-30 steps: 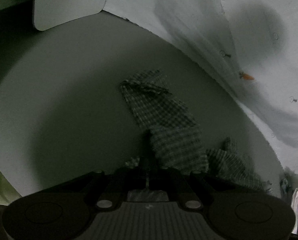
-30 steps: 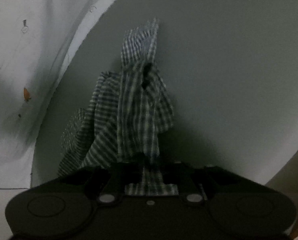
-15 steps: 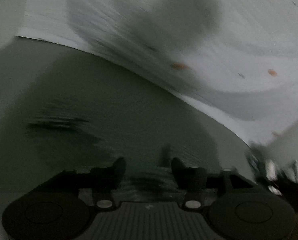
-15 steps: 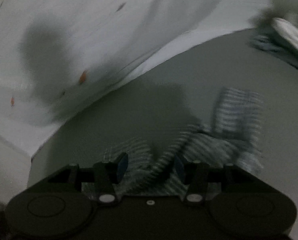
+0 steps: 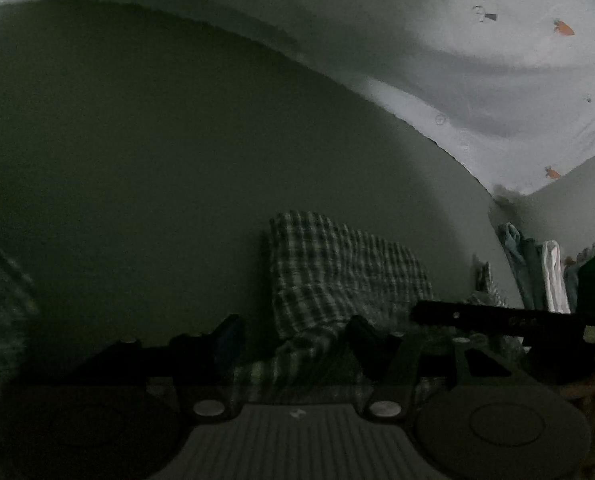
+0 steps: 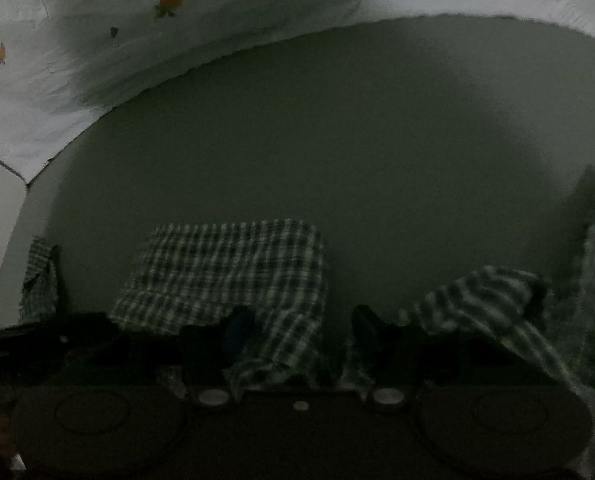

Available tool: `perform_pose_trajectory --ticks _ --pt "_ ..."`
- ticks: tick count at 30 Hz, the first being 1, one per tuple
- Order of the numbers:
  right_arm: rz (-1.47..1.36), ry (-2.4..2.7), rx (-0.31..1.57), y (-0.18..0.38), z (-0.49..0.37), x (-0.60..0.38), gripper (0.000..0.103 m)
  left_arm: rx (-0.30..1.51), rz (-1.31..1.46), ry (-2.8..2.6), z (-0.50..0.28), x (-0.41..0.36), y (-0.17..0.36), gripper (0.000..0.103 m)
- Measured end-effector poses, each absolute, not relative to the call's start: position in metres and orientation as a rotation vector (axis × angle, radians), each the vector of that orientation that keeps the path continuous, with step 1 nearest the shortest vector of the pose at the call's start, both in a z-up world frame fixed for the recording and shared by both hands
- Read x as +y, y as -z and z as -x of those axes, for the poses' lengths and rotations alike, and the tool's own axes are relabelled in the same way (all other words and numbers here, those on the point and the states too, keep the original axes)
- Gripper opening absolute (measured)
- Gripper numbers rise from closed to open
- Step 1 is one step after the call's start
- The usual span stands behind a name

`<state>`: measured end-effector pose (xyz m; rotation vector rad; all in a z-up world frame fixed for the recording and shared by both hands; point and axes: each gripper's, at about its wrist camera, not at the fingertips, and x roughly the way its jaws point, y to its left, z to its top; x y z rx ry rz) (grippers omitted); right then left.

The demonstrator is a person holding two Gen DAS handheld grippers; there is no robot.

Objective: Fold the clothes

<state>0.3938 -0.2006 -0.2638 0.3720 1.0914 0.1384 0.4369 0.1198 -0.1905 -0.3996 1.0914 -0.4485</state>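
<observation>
Checked garment (image 5: 337, 272) lies on the grey worktop (image 5: 157, 160), running from 12 to 6 o'clock into both hand-held grippers. Left hand-held gripper (image 5: 293, 336) and right hand-held gripper (image 6: 297, 332): jaws apart, just been closing, cloth between, not yet pinched. No legible writing.

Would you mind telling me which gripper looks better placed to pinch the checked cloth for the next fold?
Probably the right gripper: the checked cloth bunches between its closing, not yet pinching fingers. The left gripper also straddles it, less fully.
</observation>
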Motion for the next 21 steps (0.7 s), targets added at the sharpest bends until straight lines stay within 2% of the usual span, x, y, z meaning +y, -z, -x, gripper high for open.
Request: perform_pose_trajectory --ticks 1,3,4,7,11,14,16,18,19,20,21 --pt "-0.388 -0.163 1.093 0.265 -0.398 -0.202 0.028 1.101 0.418 0.445 -0.439 0.118 0.196 0.012" --pt "-0.418 -0.211 1.085 0.267 -0.408 -0.203 0.008 1.087 0.452 0.426 -0.449 0.115 0.203 0.007" --pt "-0.425 -0.227 1.054 0.263 -0.415 -0.202 0.008 1.064 0.443 0.411 -0.453 0.116 0.199 0.005" --pt "-0.391 -0.261 0.928 0.236 -0.446 -0.196 0.007 0.958 0.443 0.398 -0.483 0.124 0.176 0.004" --pt "-0.369 -0.278 0.714 0.186 -0.530 -0.189 0.006 0.744 0.412 0.382 -0.551 0.134 0.120 0.004" --pt "-0.358 -0.258 0.587 0.168 -0.596 -0.182 0.006 0.596 0.370 0.376 -0.611 0.136 0.088 0.004" --pt "-0.343 -0.237 0.554 0.172 -0.637 -0.176 0.006 0.548 0.296 0.361 -0.648 0.132 0.087 0.004" --pt "-0.316 -0.213 0.557 0.184 -0.675 -0.169 0.007 0.582 0.267 0.309 -0.676 0.131 0.110 0.005" --pt "-0.278 -0.201 0.588 0.198 -0.692 -0.162 0.008 0.616 0.260 0.278 -0.689 0.130 0.126 0.007" --pt "-0.247 -0.183 0.626 0.212 -0.706 -0.157 0.015 0.651 0.253 0.247 -0.702 0.130 0.142 0.010" --pt "-0.228 -0.156 0.676 0.226 -0.717 -0.154 0.029 0.685 0.246 0.216 -0.715 0.130 0.158 0.015"
